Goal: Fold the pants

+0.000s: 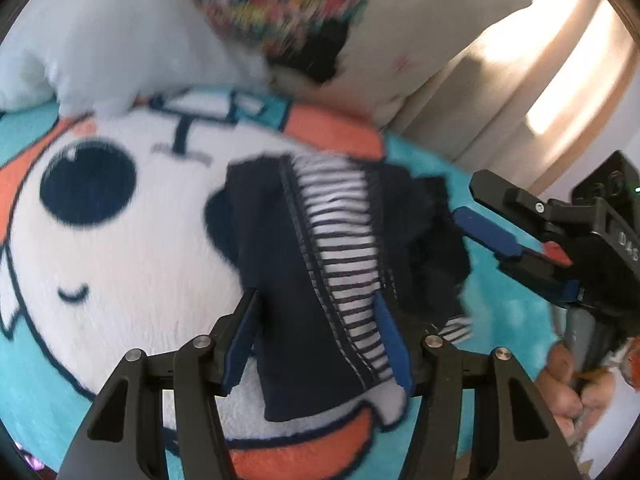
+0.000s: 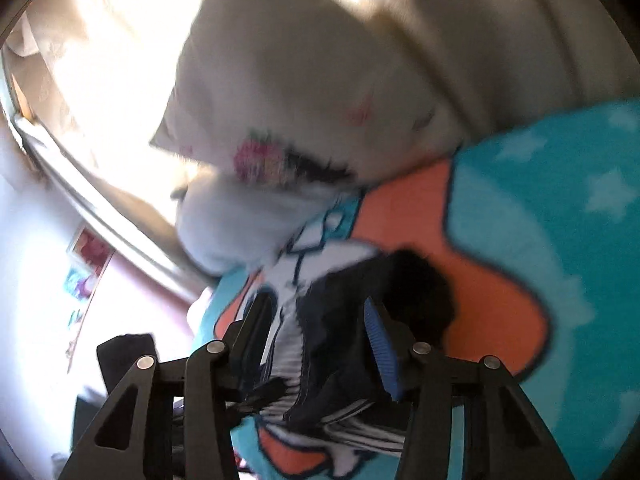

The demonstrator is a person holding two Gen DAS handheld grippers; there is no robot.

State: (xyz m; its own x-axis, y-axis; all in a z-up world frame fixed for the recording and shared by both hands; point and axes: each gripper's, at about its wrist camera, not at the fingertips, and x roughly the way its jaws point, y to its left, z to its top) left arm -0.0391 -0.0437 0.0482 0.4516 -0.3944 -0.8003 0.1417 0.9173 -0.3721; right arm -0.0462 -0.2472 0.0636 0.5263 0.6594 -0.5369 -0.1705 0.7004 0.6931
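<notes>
White letters reading "DAS" stand on the black body of the right gripper point(image 1: 516, 236), cut off at the picture's edge. The dark letter-like shapes on the blanket point(image 1: 120, 280) are too blurred to read.

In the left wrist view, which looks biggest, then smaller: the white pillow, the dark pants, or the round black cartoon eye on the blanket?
1. White pillow, though the frame crops it.
2. Dark pants, close behind; they lie nearer the camera, so the order is unsure.
3. Black cartoon eye, clearly smallest.

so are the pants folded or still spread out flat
Folded, roughly. The pants lie as a compact bunched stack on the cartoon blanket, navy layers doubled over the striped side, no legs stretched out. How neat the fold is, blur hides.
</notes>
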